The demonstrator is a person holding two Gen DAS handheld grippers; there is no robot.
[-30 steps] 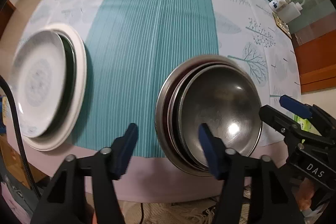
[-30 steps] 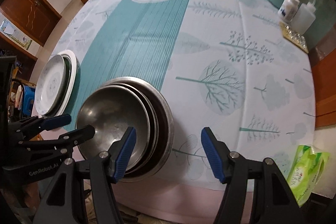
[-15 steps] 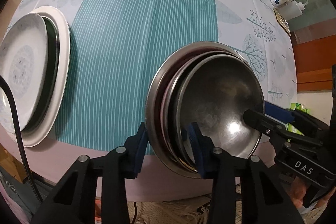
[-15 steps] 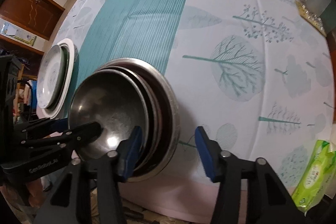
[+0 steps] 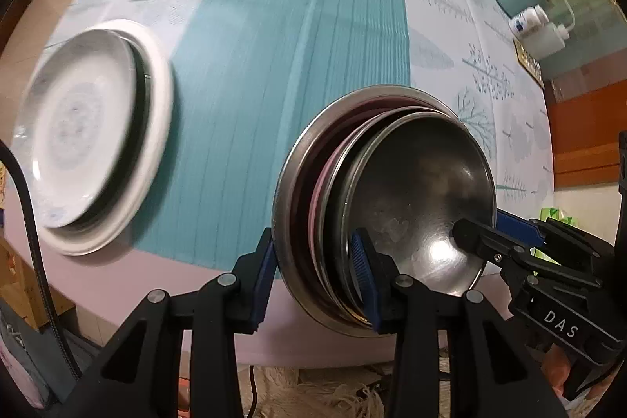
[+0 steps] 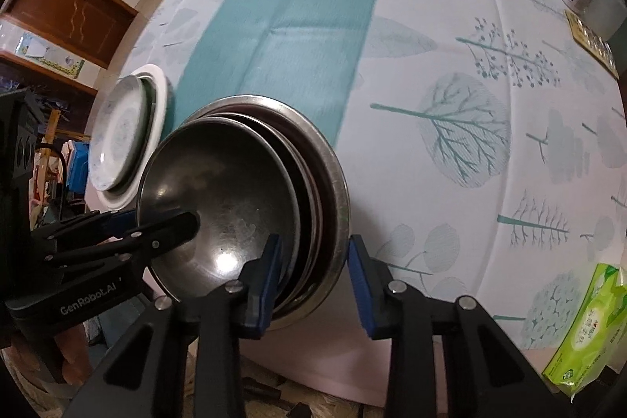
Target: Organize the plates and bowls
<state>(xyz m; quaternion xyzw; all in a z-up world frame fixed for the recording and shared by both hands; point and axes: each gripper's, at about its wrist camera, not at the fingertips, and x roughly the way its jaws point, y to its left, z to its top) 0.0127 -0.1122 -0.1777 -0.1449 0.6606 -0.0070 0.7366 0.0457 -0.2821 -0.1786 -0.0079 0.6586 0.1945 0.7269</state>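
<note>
Left wrist view: left claw point(image 5: 315, 271), earlier spread, now pinching bowl stack point(image 5: 392, 190) rim; right claw point(image 6: 313, 271) likewise.

Tissue pack point(image 6: 584, 324), bottles point(image 5: 539, 28) on tablecloth point(image 6: 450, 65)

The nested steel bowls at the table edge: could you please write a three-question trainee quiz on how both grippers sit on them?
1. True or false: the left gripper straddles the rims of the nested steel bowls.
2. Which finger side of the right gripper sits inside the top bowl?
3. Multiple choice: the plate stack is A) gripped, B) untouched on the tablecloth.

Key: 1 true; 2 the left one; 3 B.
</note>
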